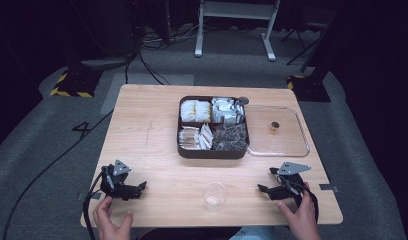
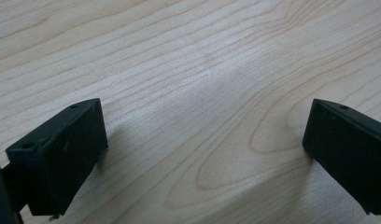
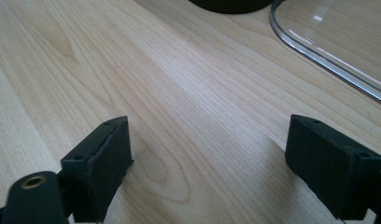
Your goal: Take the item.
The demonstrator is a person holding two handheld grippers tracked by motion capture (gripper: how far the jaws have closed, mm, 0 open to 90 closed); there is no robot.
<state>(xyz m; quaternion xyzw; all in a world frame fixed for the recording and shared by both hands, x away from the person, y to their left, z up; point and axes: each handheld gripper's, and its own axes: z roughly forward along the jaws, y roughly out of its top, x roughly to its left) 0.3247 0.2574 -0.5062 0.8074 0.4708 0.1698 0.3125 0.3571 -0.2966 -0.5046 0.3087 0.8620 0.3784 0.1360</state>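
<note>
Claws rest on bench (image 1: 157, 150), both wide open, empty: left claw (image 1: 140, 188), right claw (image 1: 262, 189). Cup (image 1: 214, 196) stands between them.

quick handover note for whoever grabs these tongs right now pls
Left tongs: open, resting on the table, holding nothing.
Right tongs: open, resting on the table, holding nothing.
Clear cup: upright at the near edge between both tongs.
Compartment box of packets: mid-table, its clear lid lying to its right.
Done: lid off. Left: nothing picked up yet.
</note>
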